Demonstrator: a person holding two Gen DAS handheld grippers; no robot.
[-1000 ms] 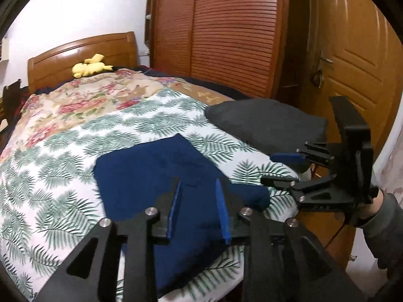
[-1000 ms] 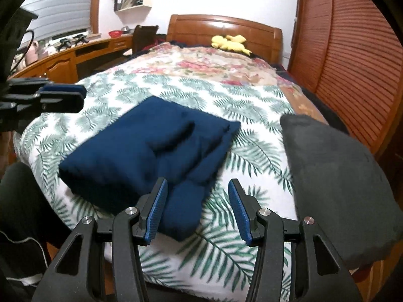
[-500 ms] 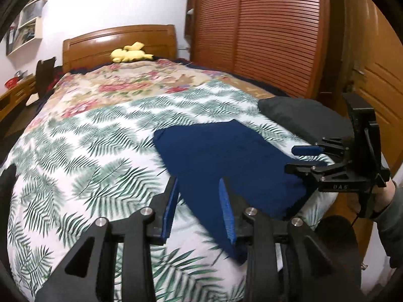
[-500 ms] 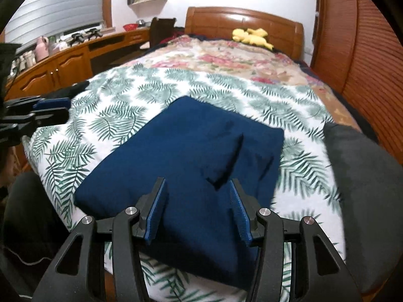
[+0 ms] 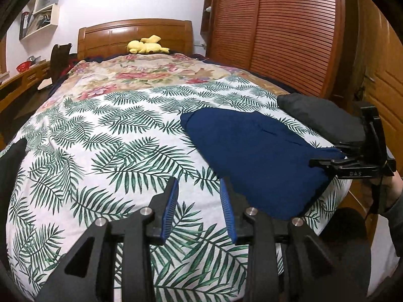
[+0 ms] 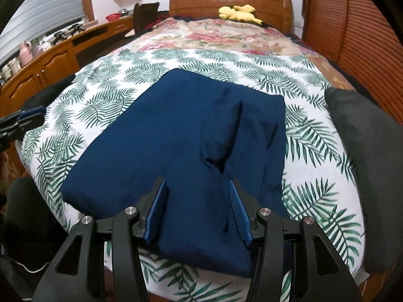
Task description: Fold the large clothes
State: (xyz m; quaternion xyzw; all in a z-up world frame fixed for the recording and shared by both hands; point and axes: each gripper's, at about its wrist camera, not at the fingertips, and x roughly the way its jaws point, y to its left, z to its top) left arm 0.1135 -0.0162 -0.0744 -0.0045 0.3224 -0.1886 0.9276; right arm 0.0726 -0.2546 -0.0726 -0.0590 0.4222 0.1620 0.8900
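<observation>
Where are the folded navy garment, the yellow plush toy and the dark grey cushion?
folded navy garment (image 6: 181,136): right wrist view, middle of its top layer.
yellow plush toy (image 5: 146,46): left wrist view, its body by the headboard.
dark grey cushion (image 6: 365,141): right wrist view, its upper face.

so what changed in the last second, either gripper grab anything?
No grab. The left gripper swung left off the blue garment and now sits over bare bedspread, fingers apart with nothing between them. The right gripper came in over the garment's near edge, open. Garment, grey cushion and yellow toy unmoved.
</observation>
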